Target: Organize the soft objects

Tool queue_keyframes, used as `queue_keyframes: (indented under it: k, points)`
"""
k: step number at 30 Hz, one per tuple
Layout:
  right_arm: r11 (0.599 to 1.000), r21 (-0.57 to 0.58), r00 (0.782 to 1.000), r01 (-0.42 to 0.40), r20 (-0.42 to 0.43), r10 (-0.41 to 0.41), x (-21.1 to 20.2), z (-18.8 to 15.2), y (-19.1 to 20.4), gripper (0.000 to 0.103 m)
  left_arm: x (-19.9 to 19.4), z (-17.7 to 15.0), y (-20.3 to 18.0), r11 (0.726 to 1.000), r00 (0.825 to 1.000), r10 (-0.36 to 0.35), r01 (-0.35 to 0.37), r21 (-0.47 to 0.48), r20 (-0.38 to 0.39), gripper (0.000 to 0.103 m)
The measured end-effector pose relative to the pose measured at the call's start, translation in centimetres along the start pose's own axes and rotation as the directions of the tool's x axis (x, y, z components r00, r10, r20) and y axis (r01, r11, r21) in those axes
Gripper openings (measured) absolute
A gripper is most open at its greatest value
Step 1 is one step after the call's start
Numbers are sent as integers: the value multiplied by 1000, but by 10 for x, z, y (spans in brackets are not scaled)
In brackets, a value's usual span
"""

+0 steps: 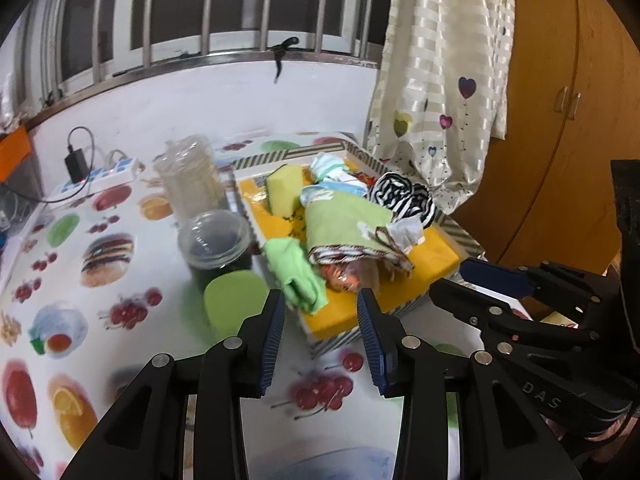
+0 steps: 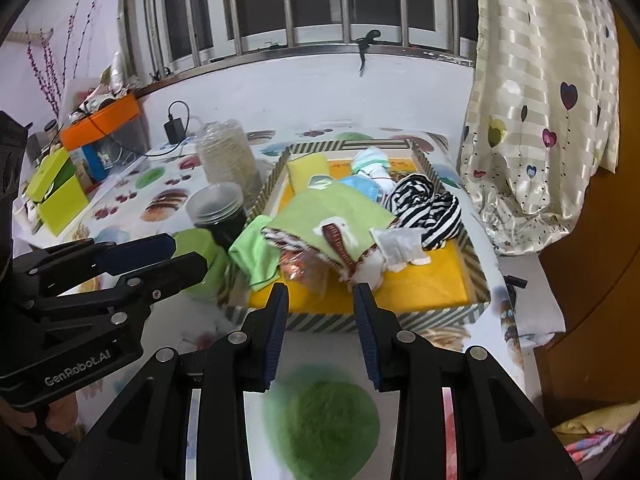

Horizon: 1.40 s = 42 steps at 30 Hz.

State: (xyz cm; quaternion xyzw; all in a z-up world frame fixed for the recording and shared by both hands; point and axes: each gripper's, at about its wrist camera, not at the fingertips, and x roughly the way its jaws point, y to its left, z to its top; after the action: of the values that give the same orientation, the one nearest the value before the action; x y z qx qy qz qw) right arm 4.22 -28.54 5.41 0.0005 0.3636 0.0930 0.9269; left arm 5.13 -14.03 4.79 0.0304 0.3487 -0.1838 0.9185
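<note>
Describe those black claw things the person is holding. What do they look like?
Both the left gripper and the right gripper are black plastic linkages with silver pivot pins and two fingers faced with ribbed blue pads. White lettering is printed on their bodies.

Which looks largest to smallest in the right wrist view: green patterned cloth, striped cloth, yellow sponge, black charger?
1. Green patterned cloth
2. Striped cloth
3. Yellow sponge
4. Black charger
The charger sits farther back, so its true size is unsure.
</note>
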Motion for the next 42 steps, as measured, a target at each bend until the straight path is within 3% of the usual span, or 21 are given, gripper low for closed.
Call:
queue_keyframes:
  k: [42]
  points:
    - [997,-59,998,-45,-46,42,-1,-27,46,35,-4,-42,17,994,993,98,-102,-47,-68,36]
